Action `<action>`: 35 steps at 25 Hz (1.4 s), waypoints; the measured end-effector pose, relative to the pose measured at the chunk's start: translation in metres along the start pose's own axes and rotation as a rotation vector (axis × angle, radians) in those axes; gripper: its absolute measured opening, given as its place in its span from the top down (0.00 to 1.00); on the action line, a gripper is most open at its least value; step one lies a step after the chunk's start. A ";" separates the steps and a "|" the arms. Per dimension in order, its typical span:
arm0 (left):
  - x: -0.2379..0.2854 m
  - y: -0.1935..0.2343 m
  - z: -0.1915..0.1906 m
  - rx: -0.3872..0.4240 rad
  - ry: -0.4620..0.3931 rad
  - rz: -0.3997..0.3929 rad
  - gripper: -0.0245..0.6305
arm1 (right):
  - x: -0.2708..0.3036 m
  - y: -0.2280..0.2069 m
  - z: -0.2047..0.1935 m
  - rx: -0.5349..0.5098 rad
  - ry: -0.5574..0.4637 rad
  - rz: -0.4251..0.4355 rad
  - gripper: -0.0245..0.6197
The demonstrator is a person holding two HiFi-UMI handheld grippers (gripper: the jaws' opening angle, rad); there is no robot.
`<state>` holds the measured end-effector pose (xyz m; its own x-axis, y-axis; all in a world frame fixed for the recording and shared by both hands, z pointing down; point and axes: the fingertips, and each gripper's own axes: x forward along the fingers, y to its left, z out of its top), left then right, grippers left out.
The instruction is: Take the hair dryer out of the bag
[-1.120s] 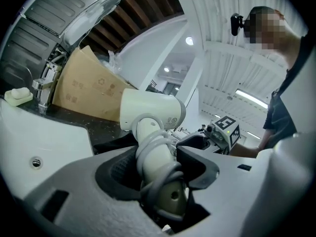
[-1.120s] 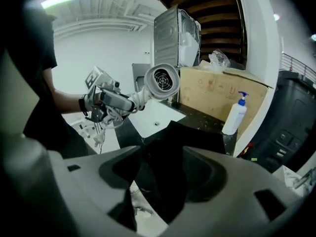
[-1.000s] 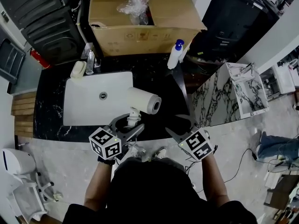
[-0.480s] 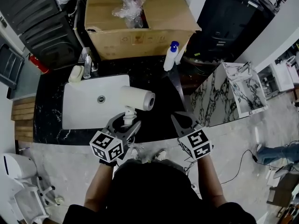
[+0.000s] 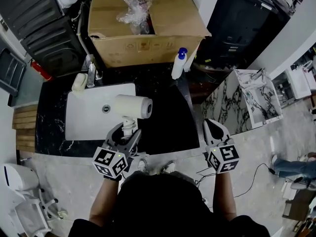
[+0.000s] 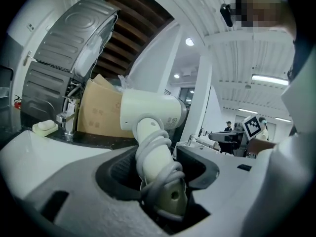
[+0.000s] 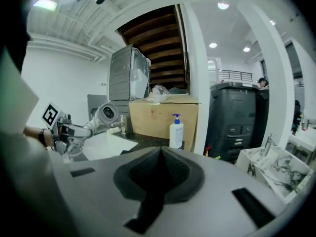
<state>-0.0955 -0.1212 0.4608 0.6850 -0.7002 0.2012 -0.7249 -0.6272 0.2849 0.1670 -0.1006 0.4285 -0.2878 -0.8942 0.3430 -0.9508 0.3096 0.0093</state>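
The left gripper [image 5: 126, 132] clasps the white hair dryer [image 5: 134, 106] by its handle, above the near edge of the white sink [image 5: 84, 120] — barrel pointing right. The right gripper [image 5: 212, 125] hangs just past the black desk's [image 5: 165, 117] right end, fingers together, empty. A cardboard box [image 5: 148, 46] and a pump bottle [image 5: 177, 65] stand at the far side.

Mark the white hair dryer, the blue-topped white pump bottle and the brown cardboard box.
white hair dryer [image 5: 132, 106]: head view, on its barrel.
blue-topped white pump bottle [image 5: 177, 68]: head view, on its body.
brown cardboard box [image 5: 148, 47]: head view, on its front wall.
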 end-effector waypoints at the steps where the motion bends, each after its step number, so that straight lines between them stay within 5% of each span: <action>1: -0.002 0.001 0.001 0.004 -0.002 0.012 0.59 | -0.003 -0.006 0.001 0.010 -0.008 -0.013 0.94; 15: -0.040 0.023 0.036 0.013 -0.108 0.189 0.59 | -0.016 -0.042 0.021 0.054 -0.076 -0.071 0.94; 35: -0.028 0.014 0.054 0.019 -0.138 0.153 0.59 | 0.005 -0.030 0.058 -0.002 -0.113 -0.005 0.94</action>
<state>-0.1291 -0.1288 0.4087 0.5508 -0.8274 0.1101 -0.8221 -0.5149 0.2429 0.1878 -0.1328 0.3755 -0.2944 -0.9265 0.2345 -0.9520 0.3058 0.0131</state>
